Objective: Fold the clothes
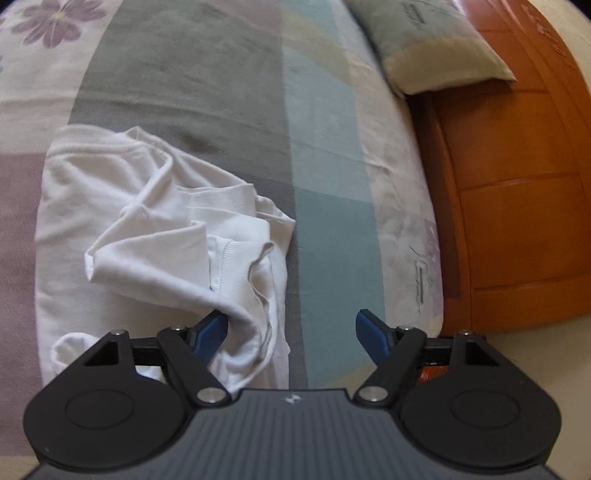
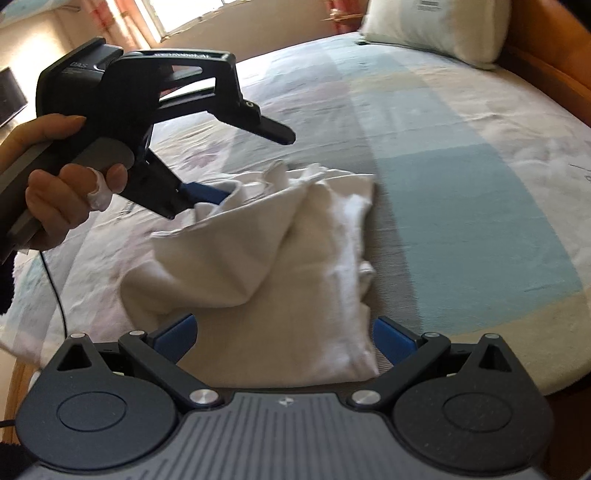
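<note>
1. I see the white garment [image 1: 162, 236] lying on the bed [image 1: 325, 206], on the grey stripe of the patterned bedspread just beside the blue-green stripe. A pillow [image 2: 436, 29] sits well apart from it at the head of the bed, near the orange wooden bed frame [image 1: 517, 184].

2. My left hand-held gripper [image 1: 291, 332] has its jaws spread wide. One blue pad [image 1: 208, 330] touches a loose fold of the garment, but the other pad stands clear over the bedspread, so nothing is pinched.

3. In the right wrist view the same left hand-held gripper [image 2: 236, 162] hangs above the far edge of the cloth, gripped by a hand [image 2: 62, 192] with a bandaged finger. Its lower finger sits at a fold; its upper one is up in the air.

4. My right hand-held gripper [image 2: 284, 336] is also spread. The near edge of the garment lies between its blue pads, but I see a gap on both sides, so I judge it not clamped.

5. Progress, as I read it: the garment is partly gathered, with a panel thrown over the middle, yet it is rumpled, with loose edges and a bunched corner.

6. Still to do, I reckon: flatten the creases, square the edges, and make the remaining folds into a tidy stack.
</note>
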Demonstrator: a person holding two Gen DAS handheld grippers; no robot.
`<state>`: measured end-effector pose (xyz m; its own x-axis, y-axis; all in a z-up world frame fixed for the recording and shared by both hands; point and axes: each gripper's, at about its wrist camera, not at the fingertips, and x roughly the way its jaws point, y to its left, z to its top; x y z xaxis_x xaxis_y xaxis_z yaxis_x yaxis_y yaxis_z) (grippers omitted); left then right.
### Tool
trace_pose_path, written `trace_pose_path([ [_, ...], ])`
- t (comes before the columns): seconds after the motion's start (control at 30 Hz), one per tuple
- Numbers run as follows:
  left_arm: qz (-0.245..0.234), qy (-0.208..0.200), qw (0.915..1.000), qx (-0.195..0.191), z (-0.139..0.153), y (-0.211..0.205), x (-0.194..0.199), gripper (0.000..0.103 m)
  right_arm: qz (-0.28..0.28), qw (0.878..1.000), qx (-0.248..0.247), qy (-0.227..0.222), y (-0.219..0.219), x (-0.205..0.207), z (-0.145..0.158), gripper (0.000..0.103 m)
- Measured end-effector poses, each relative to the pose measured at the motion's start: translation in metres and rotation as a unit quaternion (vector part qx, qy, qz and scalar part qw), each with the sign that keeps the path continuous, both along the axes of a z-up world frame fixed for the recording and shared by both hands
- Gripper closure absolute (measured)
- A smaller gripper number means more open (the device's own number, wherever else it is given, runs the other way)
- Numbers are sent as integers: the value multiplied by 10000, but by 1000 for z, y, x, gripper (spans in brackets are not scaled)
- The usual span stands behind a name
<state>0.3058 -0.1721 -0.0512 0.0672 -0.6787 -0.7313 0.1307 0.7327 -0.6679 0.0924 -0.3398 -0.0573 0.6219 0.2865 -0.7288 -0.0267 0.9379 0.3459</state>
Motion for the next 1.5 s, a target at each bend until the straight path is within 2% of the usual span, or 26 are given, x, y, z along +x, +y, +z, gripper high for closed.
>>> trace_pose_path([
  [0.13, -86, -193, 9998, 1, 11, 25, -7, 23, 53, 10000, 54, 8, 3, 3, -2, 0],
  [0.27, 82, -81, 9992, 376, -1, 41, 0, 23, 20, 9999, 94, 78, 5, 6, -6, 0],
  [0.33, 298, 69, 9986, 428, -15, 44, 10, 23, -2, 9999, 91, 108, 5, 6, -7, 0],
  [0.43, 406, 343, 9981, 299, -34, 33, 26, 23, -55, 9999, 39, 129, 2, 6, -7, 0],
  [0.67, 88, 124, 9993, -343, -37, -27, 46, 23, -257, 9994, -65, 234, -7, 4, -10, 0],
  [0.77, -51, 83, 9988, -490, -38, -42, 48, 23, -301, 9992, -71, 261, -10, 1, -11, 0],
  [0.9, -407, -329, 9965, -654, -18, -31, 36, 23, -313, 9993, -22, 223, -13, -2, -10, 0],
  [1.03, -854, -1169, 9892, -243, 13, 4, 6, 23, -304, 9994, 67, 125, -14, -4, -8, 0],
  [1.17, -1296, -1780, 9750, 298, 25, 45, -36, 23, -219, 9994, 252, 5, -14, -2, -6, 0],
  [1.23, -1450, -1912, 9697, 452, 22, 62, -56, 23, -240, 9996, 170, 9, -13, -2, -4, 0],
  [1.3, -1539, -1926, 9680, 460, 13, 73, -72, 22, -294, 9995, 97, 40, -13, 0, -5, 0],
  [1.4, -1477, -1810, 9711, 484, -3, 81, -78, 22, -401, 9992, 21, 82, -15, -2, -4, 0],
  [1.5, -1191, -1916, 9735, 381, -18, 77, -68, 22, -504, 9987, -84, 70, -18, -8, 0, 0],
])
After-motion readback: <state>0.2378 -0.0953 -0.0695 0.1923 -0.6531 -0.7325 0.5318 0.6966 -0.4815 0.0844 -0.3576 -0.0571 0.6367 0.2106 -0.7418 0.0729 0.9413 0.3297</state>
